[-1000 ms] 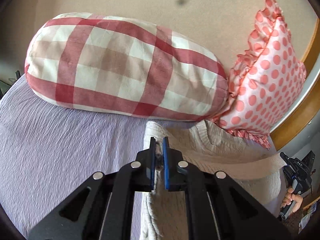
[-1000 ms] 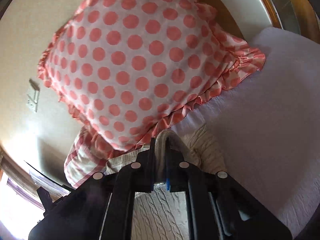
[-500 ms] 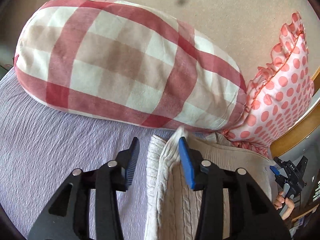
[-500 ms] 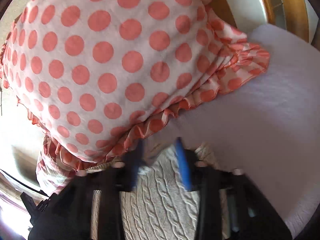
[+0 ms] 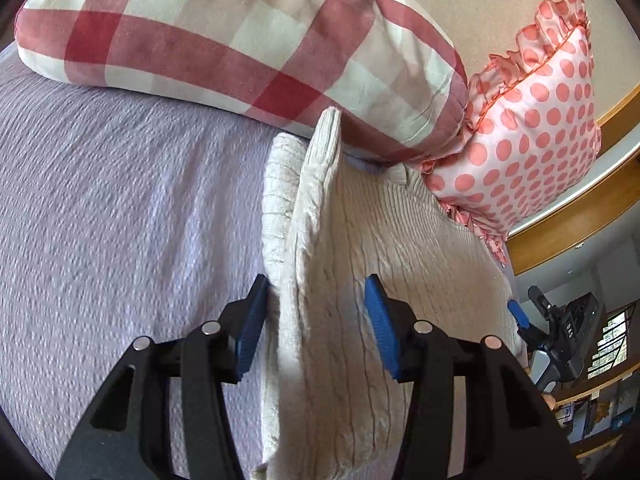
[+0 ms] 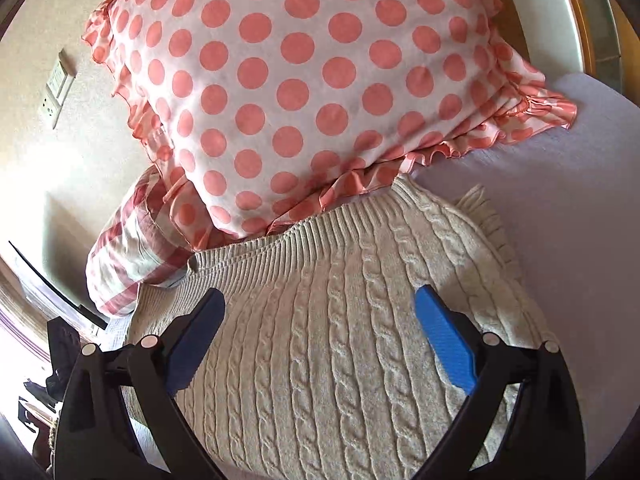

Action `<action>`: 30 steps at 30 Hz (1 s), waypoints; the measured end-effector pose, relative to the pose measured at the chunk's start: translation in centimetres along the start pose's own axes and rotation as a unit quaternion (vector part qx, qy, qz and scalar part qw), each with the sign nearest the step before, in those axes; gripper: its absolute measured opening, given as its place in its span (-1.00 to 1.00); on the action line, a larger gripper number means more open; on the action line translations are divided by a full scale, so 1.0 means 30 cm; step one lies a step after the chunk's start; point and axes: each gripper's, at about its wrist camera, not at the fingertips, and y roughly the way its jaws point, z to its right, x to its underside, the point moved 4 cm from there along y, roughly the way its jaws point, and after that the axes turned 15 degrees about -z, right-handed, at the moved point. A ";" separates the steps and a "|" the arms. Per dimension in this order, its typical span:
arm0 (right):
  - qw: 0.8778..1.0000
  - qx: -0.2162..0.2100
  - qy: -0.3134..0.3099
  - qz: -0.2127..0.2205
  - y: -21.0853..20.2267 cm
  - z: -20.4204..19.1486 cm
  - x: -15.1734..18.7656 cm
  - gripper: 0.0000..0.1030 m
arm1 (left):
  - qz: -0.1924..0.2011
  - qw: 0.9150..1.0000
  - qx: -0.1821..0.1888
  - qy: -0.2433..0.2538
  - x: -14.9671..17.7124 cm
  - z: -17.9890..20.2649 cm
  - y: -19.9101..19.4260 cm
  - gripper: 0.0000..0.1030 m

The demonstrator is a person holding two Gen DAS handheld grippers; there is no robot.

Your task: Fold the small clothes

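Left wrist view: left gripper (image 5: pixel 316 328) spread apart, gripping nothing, straddling a raised fold of cream cable-knit sweater (image 5: pixel 320 280) lying on lilac bedspread (image 5: pixel 120 208), just below checked pillow (image 5: pixel 240 40) and spotted pillow (image 5: pixel 532 136).

Right wrist view: right gripper (image 6: pixel 320 340) wide open, empty, above the flat sweater (image 6: pixel 340 320), its ribbed edge tucked under the spotted pillow (image 6: pixel 300 72).
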 end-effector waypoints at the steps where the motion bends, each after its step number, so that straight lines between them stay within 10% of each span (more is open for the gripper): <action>1: 1.000 -0.008 0.002 0.001 -0.004 0.000 0.001 0.91 | -0.005 1.000 0.012 -0.019 -0.010 -0.020 0.009 -0.45; 6: 0.999 -0.026 0.002 0.031 -0.069 0.022 -0.016 0.91 | -0.006 0.996 0.067 -0.060 -0.022 -0.016 -0.012 -0.75; 13: 0.994 -0.069 0.026 0.076 -0.217 0.102 -0.071 0.91 | 0.018 0.993 0.103 0.050 -0.058 0.533 -0.085 -0.76; 19: 0.990 -0.061 0.076 0.102 -0.305 0.285 -0.114 0.91 | -0.045 0.981 0.145 0.124 -0.016 1.050 0.308 -0.74; 22: 0.989 -0.043 0.106 0.093 -0.305 0.394 -0.120 0.90 | -0.108 0.976 0.133 0.133 0.013 1.176 0.564 -0.71; 25: 0.986 -0.073 0.121 0.083 -0.309 0.444 -0.125 0.83 | -0.112 0.966 0.186 0.141 0.042 1.211 0.556 -0.75; 30: 0.990 -0.113 0.073 0.029 -0.273 0.369 -0.119 0.54 | -0.043 0.969 0.084 0.228 0.137 1.120 0.323 -0.29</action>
